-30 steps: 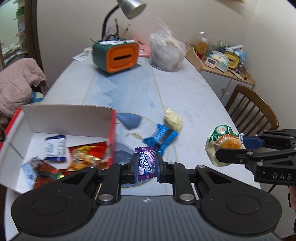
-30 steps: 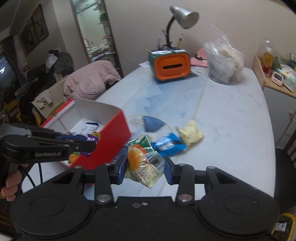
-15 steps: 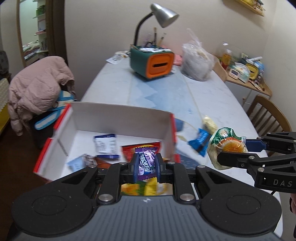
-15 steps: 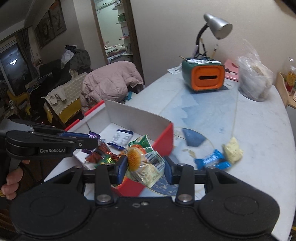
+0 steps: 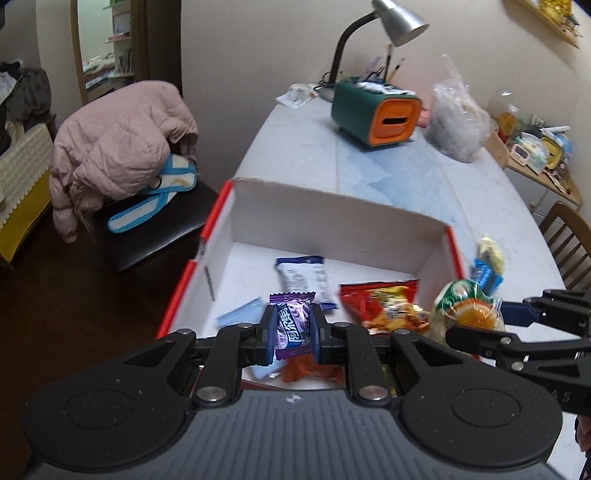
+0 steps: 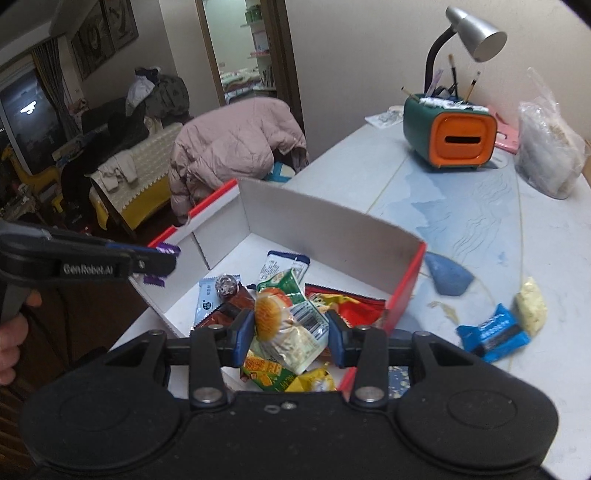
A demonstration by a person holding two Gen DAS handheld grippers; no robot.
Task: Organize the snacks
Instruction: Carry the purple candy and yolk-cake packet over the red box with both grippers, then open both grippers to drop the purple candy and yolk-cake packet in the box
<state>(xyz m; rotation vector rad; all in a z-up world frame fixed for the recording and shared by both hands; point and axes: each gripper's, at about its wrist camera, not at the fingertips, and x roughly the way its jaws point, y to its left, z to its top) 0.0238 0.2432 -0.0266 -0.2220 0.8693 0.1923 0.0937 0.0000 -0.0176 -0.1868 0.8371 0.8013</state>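
1. Purple foil marks the candy clamped upright between the left tongs, above the near-left part of the red-and-white box; its white lettering is too blurred to read.
2. The right tongs grip a green-topped snack bag showing an orange round picture and a barcode, above the box's near edge.
3. "GenRobot.AI" is printed on the left tongs' side in the right wrist view; only "AS" shows on the right tongs in the left wrist view.
4. Inside the box lie a white-and-blue packet, a red crisp bag and other wrappers partly hidden by the tongs.
5. Out on the bench, right of the box, a blue wrapper touches a pale yellow packet; their print is unreadable.
6. At the bench's far end stand a green-and-orange holder and a lamp.
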